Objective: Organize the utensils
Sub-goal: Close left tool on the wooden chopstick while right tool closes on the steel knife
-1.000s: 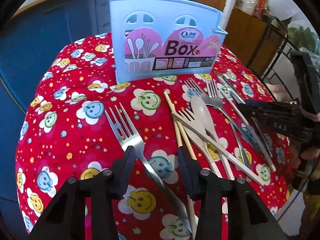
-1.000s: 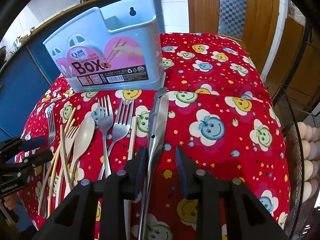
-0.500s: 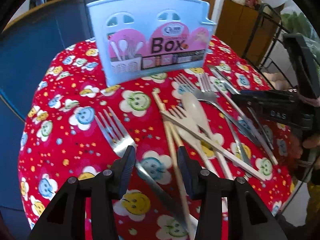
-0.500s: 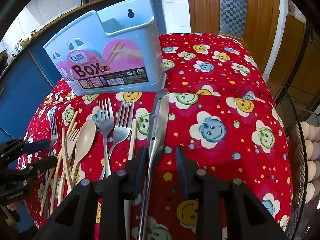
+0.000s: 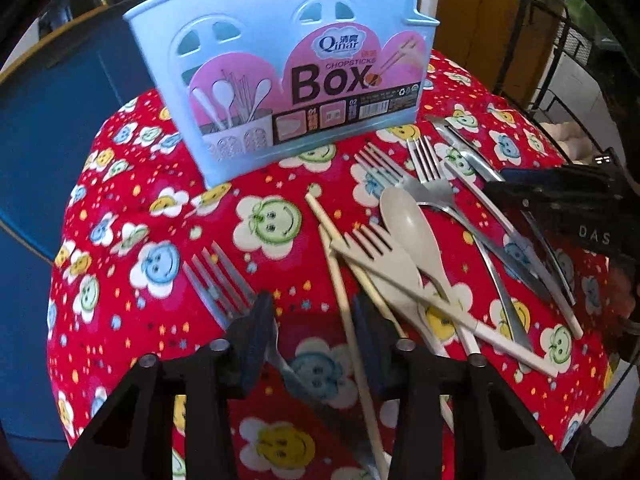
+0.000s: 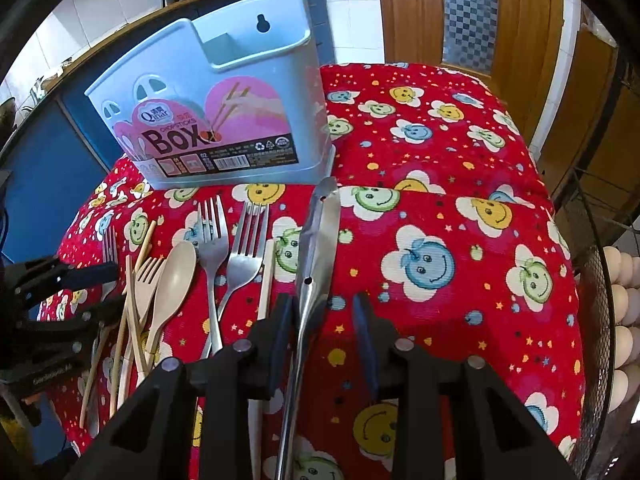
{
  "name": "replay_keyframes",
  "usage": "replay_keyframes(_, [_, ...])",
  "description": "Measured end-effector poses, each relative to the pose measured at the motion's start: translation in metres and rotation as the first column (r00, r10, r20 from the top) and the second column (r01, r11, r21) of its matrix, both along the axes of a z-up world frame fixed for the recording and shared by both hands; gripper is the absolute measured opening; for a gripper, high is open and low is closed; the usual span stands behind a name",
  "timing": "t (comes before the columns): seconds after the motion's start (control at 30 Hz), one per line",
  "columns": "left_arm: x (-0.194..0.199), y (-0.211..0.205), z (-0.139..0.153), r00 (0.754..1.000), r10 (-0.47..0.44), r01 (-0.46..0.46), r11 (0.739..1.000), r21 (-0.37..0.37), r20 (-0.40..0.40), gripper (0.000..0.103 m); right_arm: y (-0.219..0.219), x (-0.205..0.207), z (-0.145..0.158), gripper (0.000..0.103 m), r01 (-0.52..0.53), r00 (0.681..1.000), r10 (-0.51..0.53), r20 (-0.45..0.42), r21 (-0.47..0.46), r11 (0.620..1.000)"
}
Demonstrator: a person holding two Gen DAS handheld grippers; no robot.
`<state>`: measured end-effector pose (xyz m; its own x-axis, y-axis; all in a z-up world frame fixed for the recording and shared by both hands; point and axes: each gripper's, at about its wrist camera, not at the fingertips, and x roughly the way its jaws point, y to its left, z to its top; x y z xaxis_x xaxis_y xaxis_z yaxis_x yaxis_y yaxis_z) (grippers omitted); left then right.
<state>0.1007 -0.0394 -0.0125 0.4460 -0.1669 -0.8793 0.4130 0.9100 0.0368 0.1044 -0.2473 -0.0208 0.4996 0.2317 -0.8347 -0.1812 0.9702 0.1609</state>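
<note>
Drawn nearer the blue chopsticks box [image 5: 280, 80] since a second ago, with the left gripper [image 5: 312, 320] spread wide over a steel fork [image 5: 218, 282], seemingly not yet touching. In front of the box, left to right: beige fork [image 5: 380, 248], beige spoon [image 5: 408, 220], two steel forks [image 6: 228, 256]. Right gripper [image 6: 322, 316] open astride metal tongs [image 6: 316, 248], their tip just before the box.

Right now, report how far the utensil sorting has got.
Done: nothing visibly in the blue chopsticks box. In hand: the left gripper open around a metal fork, the right gripper open around metal tongs. Left: every utensil on the cloth.
</note>
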Motion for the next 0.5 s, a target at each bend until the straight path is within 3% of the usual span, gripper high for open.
replay_keyframes(0.07, [0.003,-0.002,-0.001,1.000,-0.010,0.010,1.000,0.007,-0.006,0.034,0.000,0.002,0.000,0.041,-0.012,1.000,0.012,-0.016,0.011,1.000])
replay_keyframes(0.2, [0.006,-0.007,0.000,0.999,-0.048,0.048,0.999,-0.006,-0.020,0.011,0.007,0.006,0.001,0.047,-0.036,0.999,0.035,-0.035,-0.020,0.999])
replay_keyframes(0.27, [0.008,-0.007,0.001,0.998,-0.048,0.048,0.999,-0.019,-0.029,0.008,0.012,0.006,0.001,0.048,-0.040,0.999,0.038,-0.033,-0.051,0.998])
replay_keyframes(0.33, [0.009,-0.006,0.001,0.999,-0.036,0.035,0.999,-0.037,-0.035,0.006,0.014,0.005,0.001,0.045,-0.032,0.999,0.030,-0.027,-0.071,0.997])
replay_keyframes(0.47, [0.009,0.003,0.003,0.999,-0.007,0.003,0.996,-0.084,-0.050,0.004,0.010,0.002,0.002,0.020,-0.003,1.000,0.002,-0.025,-0.072,0.997])
replay_keyframes(0.5, [0.008,0.007,0.004,0.999,0.002,-0.007,0.995,-0.096,-0.054,0.004,0.008,0.002,0.002,0.019,0.007,0.999,-0.009,-0.033,-0.053,0.999])
